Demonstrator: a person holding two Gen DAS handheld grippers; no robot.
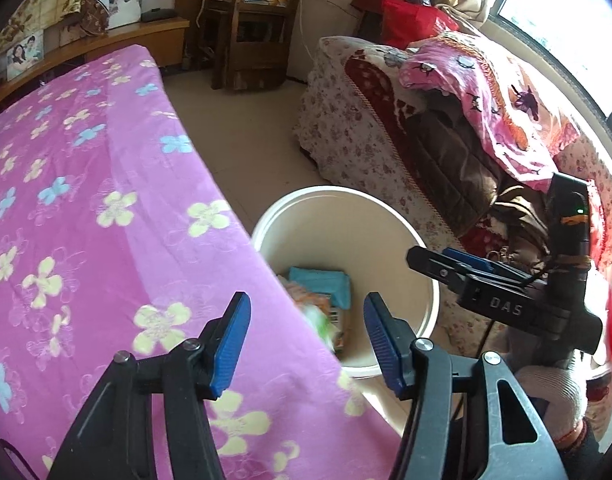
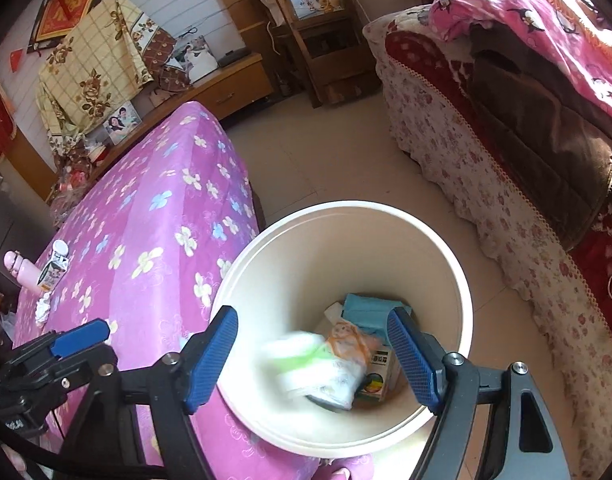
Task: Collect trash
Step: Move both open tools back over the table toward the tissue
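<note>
A white round bin (image 2: 458, 264) stands on the floor beside the pink flowered table; it also shows in the left wrist view (image 1: 422, 248). Inside lie a teal packet (image 2: 366, 310), an orange-printed wrapper (image 2: 348, 342) and a small box (image 2: 380, 380). A blurred white-and-green wrapper (image 2: 306, 364) is in the air inside the bin, below my open, empty right gripper (image 2: 314, 360). My left gripper (image 1: 306, 344) is open and empty over the table edge next to the bin. A milk carton (image 2: 53, 268) and crumpled tissue (image 2: 43, 308) lie on the far end of the table.
The table has a pink cloth (image 1: 85, 200). A pink bottle (image 2: 19, 268) lies next to the carton. A sofa with floral cover (image 2: 486, 200) and piled blankets is on the right. A wooden shelf (image 1: 257, 24) and a low cabinet stand at the back. Tiled floor lies between.
</note>
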